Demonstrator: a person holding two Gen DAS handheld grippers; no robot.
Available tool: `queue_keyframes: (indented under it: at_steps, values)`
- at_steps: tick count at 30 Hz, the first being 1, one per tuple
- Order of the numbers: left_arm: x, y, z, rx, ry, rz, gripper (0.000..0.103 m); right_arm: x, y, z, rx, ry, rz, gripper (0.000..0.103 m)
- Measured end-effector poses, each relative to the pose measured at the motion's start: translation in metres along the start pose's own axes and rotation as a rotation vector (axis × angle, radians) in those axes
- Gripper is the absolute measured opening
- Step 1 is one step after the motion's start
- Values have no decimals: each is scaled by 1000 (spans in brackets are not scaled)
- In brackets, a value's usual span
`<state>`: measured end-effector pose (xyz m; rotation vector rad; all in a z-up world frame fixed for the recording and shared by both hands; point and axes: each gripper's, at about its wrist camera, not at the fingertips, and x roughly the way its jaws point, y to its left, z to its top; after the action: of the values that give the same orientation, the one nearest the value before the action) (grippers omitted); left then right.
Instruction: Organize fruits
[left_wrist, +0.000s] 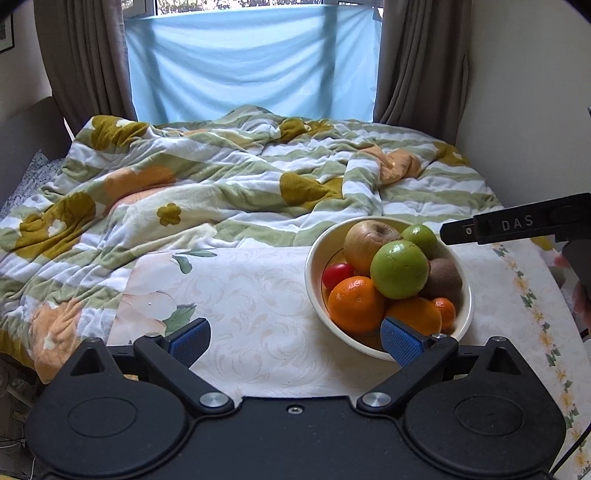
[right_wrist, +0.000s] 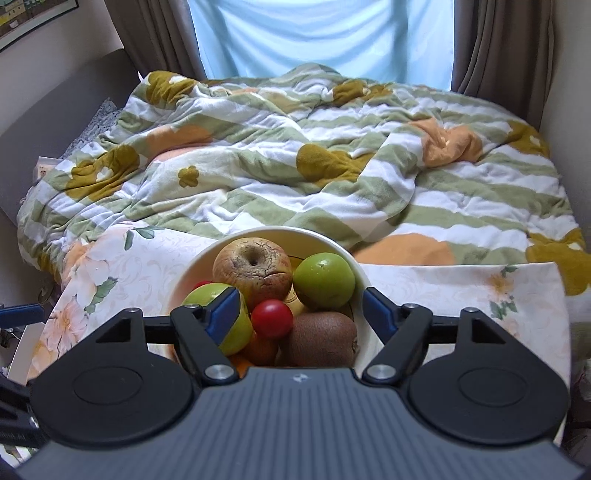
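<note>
A cream bowl (left_wrist: 314, 258) stands on a floral tablecloth (left_wrist: 251, 295), piled with fruit: a wrinkled brown apple (left_wrist: 369, 240), two green apples (left_wrist: 399, 269), oranges (left_wrist: 356, 304), a kiwi (left_wrist: 443, 277) and a small red fruit (left_wrist: 336, 275). My left gripper (left_wrist: 295, 339) is open and empty, just left of the bowl's near rim. My right gripper (right_wrist: 301, 314) is open and empty, hovering over the bowl (right_wrist: 192, 266), its fingers either side of the red fruit (right_wrist: 271, 318) and kiwi (right_wrist: 319, 338). The brown apple (right_wrist: 253, 271) and a green apple (right_wrist: 325, 280) lie beyond. The right gripper's body shows in the left wrist view (left_wrist: 517, 223).
A rumpled striped and flowered blanket (left_wrist: 221, 177) covers the bed behind the table. Brown curtains (left_wrist: 85, 59) and a blue sheet (left_wrist: 251, 62) hang at the window. Walls close in on both sides.
</note>
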<state>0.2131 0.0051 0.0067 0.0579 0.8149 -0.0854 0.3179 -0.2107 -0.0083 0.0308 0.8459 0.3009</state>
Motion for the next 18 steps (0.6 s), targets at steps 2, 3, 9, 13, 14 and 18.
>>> queue_keyframes:
  at_steps: [2, 3, 9, 13, 14, 18]
  values:
    - [-10, -2, -1, 7, -18, 11, 100, -13, 0, -2, 1, -17, -1, 89]
    - [-16, -4, -3, 9, -29, 17, 100, -20, 0, -3, 1, -23, -2, 89]
    - [-58, -12, -11, 1, -92, 35, 100, -69, 3, -19, 6, -61, -7, 103]
    - [-91, -18, -16, -8, -134, 63, 101, -105, 9, -33, 10, -76, -25, 103]
    - [-98, -19, -18, -11, -144, 67, 102, -114, 11, -37, 7, -78, -30, 103]
    - [-121, -25, -25, -8, -172, 76, 103, -150, 18, -53, -2, -105, -53, 103]
